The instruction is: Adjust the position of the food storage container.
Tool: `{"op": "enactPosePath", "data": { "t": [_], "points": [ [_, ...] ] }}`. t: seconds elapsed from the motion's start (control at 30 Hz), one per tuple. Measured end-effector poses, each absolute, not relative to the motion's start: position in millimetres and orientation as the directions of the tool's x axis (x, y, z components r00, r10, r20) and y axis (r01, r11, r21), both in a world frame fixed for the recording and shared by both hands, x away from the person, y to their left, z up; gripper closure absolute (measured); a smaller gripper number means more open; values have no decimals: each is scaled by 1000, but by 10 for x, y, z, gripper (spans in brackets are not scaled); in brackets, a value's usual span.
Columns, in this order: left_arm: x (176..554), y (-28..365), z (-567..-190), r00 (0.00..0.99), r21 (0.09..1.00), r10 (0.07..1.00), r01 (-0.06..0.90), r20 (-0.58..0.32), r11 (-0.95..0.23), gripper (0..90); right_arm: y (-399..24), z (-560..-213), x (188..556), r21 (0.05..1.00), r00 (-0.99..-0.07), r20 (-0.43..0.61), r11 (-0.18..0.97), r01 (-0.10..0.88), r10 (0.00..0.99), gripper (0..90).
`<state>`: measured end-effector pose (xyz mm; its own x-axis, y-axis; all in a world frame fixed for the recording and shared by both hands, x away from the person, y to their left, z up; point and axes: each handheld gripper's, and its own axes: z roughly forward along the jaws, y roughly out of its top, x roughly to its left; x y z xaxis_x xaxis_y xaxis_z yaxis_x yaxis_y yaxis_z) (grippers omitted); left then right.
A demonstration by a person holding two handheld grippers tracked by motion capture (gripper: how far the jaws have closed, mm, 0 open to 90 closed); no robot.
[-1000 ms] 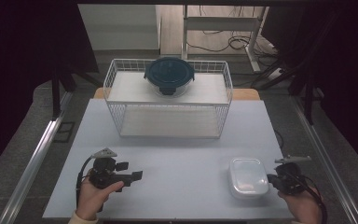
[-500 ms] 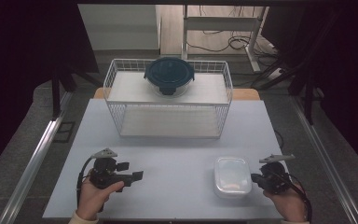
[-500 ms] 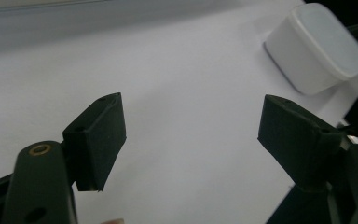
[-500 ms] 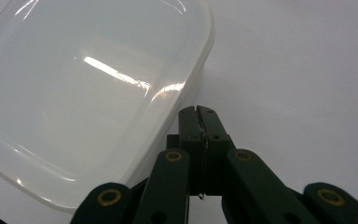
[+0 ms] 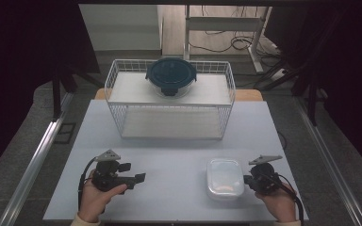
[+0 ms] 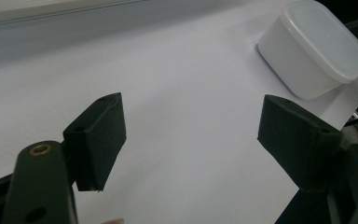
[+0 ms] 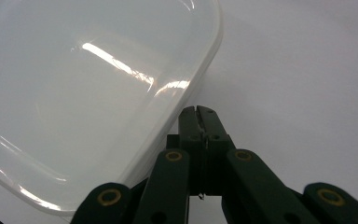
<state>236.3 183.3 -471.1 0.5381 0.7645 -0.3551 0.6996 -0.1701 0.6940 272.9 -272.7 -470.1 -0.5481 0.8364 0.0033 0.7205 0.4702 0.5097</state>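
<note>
Keep the clenched right claw [image 5: 250, 179] low against the box [image 5: 225, 178], nudging it toward nine o'clock, where the released left claw [image 5: 140, 178] waits.

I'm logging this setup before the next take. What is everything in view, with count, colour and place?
Lidded plastic container: one, white and translucent, near right part of the table, right beside the right gripper.
Round lidded container: one, clear body with dark blue lid, on the top shelf of the wire rack.
Wire rack: one, white, two shelves, far middle of the table.
Table: one, pale grey-white top.
Metal stand: one, grey, on the floor behind the table, cables beside it.
Left gripper: one, black, jaws open over bare table, near left.
Right gripper: one, black, jaws shut, tips by the container's side.
Hands: two, each holding a gripper, at the near edge.
</note>
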Motion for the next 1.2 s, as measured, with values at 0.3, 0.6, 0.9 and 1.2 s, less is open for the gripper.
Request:
{"op": "enactPosePath", "data": {
  "t": [0.3,0.6,0.9,1.2],
  "points": [
    [2371,1830,-4719,544,699,762,694,-351,-173,229,-2495,-4711,2750,508,-588,-9,511,694,809,892],
    [2383,1814,-4743,551,694,755,697,-356,-182,222,-2117,-4750,2793,493,-654,-17,576,653,756,892],
    [2372,1845,-4716,549,702,753,692,-363,-166,224,-1809,-4771,2812,485,-702,-13,619,618,712,892],
    [2362,1857,-4696,550,705,749,691,-369,-160,225,-1617,-4767,2846,466,-716,-18,639,612,698,892]
  ]
}}
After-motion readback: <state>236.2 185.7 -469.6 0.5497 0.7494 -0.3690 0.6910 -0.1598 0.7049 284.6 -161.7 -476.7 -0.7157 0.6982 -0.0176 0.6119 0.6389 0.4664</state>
